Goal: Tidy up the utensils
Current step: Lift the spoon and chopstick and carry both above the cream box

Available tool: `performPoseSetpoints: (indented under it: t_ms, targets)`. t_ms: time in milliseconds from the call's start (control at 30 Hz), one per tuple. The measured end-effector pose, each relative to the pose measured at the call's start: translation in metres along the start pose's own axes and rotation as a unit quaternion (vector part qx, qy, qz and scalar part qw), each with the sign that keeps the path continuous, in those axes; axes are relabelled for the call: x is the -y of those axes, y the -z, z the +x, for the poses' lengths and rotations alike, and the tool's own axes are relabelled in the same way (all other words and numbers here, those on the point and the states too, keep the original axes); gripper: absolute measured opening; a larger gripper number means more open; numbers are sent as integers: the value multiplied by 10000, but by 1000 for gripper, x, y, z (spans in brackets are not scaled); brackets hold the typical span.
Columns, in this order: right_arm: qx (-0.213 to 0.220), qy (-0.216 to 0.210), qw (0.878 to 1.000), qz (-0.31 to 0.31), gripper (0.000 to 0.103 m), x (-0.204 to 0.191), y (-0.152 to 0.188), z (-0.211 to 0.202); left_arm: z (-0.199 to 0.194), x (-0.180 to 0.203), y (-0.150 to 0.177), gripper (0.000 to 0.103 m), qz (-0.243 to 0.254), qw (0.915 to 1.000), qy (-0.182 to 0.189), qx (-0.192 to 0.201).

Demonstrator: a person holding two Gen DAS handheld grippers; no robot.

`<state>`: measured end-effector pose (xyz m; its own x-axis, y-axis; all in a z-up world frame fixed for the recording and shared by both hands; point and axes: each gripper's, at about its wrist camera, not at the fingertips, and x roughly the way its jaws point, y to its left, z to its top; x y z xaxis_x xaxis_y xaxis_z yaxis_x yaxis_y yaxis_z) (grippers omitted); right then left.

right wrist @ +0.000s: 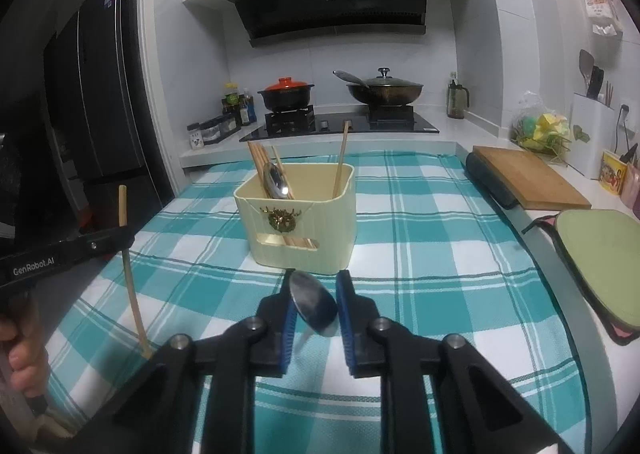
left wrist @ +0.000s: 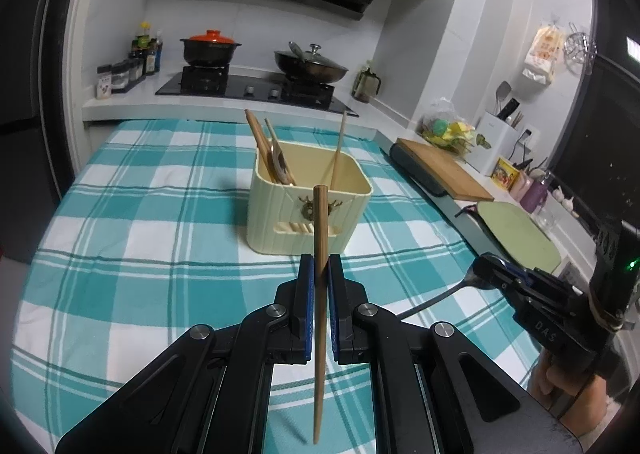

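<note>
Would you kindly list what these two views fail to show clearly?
- Spoon handle: right view, hidden beneath the right gripper.
- Holder contents: both views, lower ends hidden by its wall.
- Chopstick grip: right view, pads hidden behind the left gripper.

Cream ribbed utensil holder [right wrist: 298, 222], upright mid-tablecloth, containing chopsticks [right wrist: 260, 162] and a spoon; one wooden chopstick [left wrist: 319, 294] upright, one metal spoon [right wrist: 313, 304] tilted, both lifted before it

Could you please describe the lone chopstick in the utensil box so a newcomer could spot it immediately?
On the teal checked tablecloth stands a cream utensil box. Its left side holds a bundle of chopsticks and a metal spoon; the lone chopstick leans by itself at the right.
</note>
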<state>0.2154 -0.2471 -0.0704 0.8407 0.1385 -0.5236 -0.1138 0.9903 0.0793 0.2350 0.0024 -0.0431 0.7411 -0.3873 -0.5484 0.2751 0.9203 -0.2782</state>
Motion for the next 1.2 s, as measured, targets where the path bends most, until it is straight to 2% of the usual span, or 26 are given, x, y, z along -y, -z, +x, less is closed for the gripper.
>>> performPoseSetpoints:
  t_ms: [100,233,433,567,867,1033,1200]
  targets:
    - [-139,-11,9999,-92,8,0,-4,9,4,-3,-3,5,-60,10000,4,-34]
    - [-367,-61,9993,-63,8,5,-2,23,6,-4,-3,5,-86,9999,12,-79]
    - [-101,108,9982,-574,8,-8,-21,11,4,-3,-20,5,94,9999,1,-63]
    - [122,136,9959,-889,8,-12,-53,0,-5,-7,-50,5,66,9998,83,141]
    - [677,307,9883,-1333,8,-10,-150,-4,-7,-14,-148,5,19,9957,53,920]
    - [724,362,9825,-1679,8,-14,-193,30,18,-18,-203,5,-121,9916,-50,1287]
    - [446,347,9716,-2296,8,-25,-205,76,64,-25,-235,5,-269,9890,-304,1421]
